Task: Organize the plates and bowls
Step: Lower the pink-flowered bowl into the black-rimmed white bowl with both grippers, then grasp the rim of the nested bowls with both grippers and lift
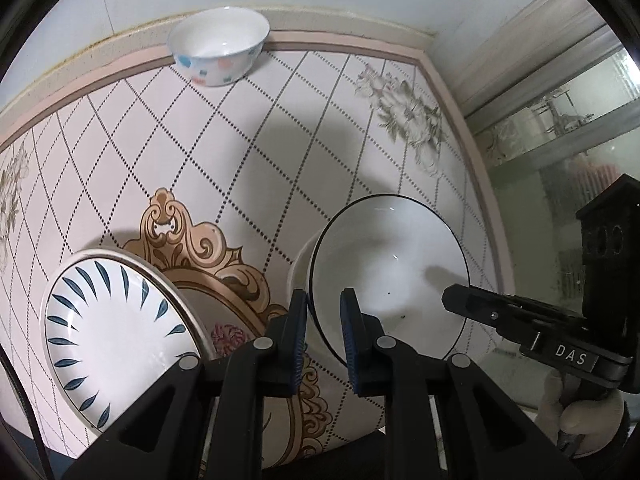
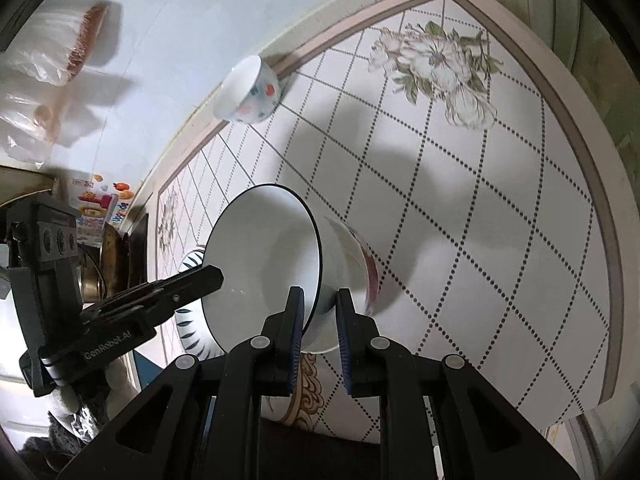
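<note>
Both grippers hold the same large white bowl with a thin dark rim (image 1: 384,276), one on each side of it. The left gripper (image 1: 323,312) is clenched on the near left part of the rim, with one blue pad inside and one outside the wall. The right gripper (image 2: 319,312) is clenched in the same way on the rim at the opposite side, and in the right wrist view the bowl is seen tilted, with its opening turned toward the left. In the left wrist view the right gripper comes in from the right edge, and a hand in a white glove (image 1: 576,412) holds its handle. The bowl is above a table (image 1: 256,128) with a white cover printed with dotted diamonds, grey flowers and a gold ornament. Just beside the bowl on the left lies a white plate with dark blue leaf strokes (image 1: 116,332), flat on the table. A small bowl with coloured spots (image 1: 218,46) stands well apart, at the far edge of the table near the wall.
</note>
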A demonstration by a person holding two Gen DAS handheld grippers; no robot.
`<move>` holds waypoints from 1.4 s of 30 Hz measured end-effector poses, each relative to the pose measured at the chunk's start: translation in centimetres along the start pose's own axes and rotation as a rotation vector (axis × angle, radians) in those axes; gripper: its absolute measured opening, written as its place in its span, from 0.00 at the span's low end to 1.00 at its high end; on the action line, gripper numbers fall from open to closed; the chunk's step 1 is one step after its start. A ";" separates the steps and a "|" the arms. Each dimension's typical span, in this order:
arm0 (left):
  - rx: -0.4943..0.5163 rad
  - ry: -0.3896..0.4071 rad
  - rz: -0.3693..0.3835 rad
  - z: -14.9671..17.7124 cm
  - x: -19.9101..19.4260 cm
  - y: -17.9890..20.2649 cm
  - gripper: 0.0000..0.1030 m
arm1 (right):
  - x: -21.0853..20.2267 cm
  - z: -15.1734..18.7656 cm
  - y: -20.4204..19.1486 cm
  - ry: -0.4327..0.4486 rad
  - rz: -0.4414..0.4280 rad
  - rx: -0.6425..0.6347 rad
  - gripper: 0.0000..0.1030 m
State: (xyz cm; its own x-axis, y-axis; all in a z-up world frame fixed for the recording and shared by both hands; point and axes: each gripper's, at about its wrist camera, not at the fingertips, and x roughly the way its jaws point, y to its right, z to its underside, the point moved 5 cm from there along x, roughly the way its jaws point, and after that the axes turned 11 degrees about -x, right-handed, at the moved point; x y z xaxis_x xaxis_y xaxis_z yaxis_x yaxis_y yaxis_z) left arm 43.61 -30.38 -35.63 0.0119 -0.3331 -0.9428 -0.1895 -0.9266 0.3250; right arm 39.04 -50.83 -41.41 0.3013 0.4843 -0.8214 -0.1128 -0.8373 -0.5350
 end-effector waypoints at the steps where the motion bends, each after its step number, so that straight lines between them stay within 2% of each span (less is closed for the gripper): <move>1: 0.008 0.000 -0.010 0.0 0.3 -0.1 0.14 | 0.3 0.0 0.1 -0.003 0.000 0.004 0.17; 8: 0.013 -0.010 -0.038 0.2 1.3 -0.6 0.14 | 1.8 0.3 0.6 -0.032 -0.005 0.016 0.17; 32: 0.026 -0.016 -0.074 1.1 2.5 -0.4 0.14 | 2.1 0.7 0.7 -0.074 0.045 -0.028 0.17; 42: -0.021 -0.060 -0.010 1.6 1.4 -0.7 0.14 | 1.7 0.1 1.4 -0.122 -0.015 0.045 0.17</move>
State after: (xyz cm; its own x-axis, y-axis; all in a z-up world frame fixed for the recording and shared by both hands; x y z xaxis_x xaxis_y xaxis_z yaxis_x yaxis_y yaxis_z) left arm 42.21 -29.92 -37.25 -0.0449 -0.3137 -0.9484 -0.1685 -0.9334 0.3168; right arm 39.33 -51.14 -43.53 0.1859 0.5261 -0.8298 -0.1524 -0.8189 -0.5533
